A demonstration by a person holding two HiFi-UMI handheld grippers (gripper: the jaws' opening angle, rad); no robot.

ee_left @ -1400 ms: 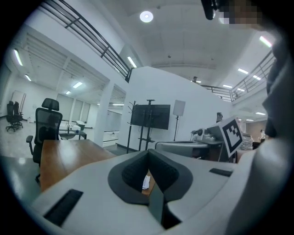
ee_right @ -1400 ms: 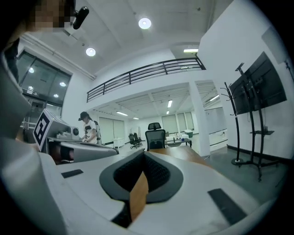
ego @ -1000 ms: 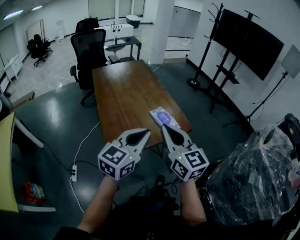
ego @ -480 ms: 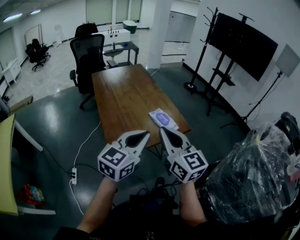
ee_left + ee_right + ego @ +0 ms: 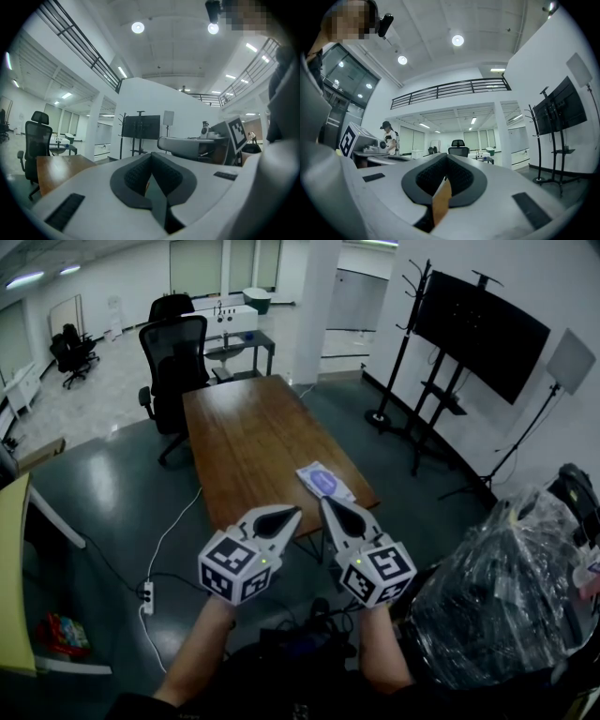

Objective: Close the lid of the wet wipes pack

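While both pairs of jaws are pressed together with nothing between them, the left gripper (image 5: 281,514) and the right gripper (image 5: 330,503) hang side by side at six o'clock in the head view, off the near end of the wooden table (image 5: 242,427). The wet wipes pack (image 5: 326,481) lies flat on the table's near right corner, at twelve o'clock from the right gripper's tips and apart from them. A black chair (image 5: 176,357) stands at the table's far end, toward eleven o'clock.

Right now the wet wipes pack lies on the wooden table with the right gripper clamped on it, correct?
Not clamped: the wet wipes pack lies on the wooden table, but the right gripper hangs short of it, empty, per the head view.
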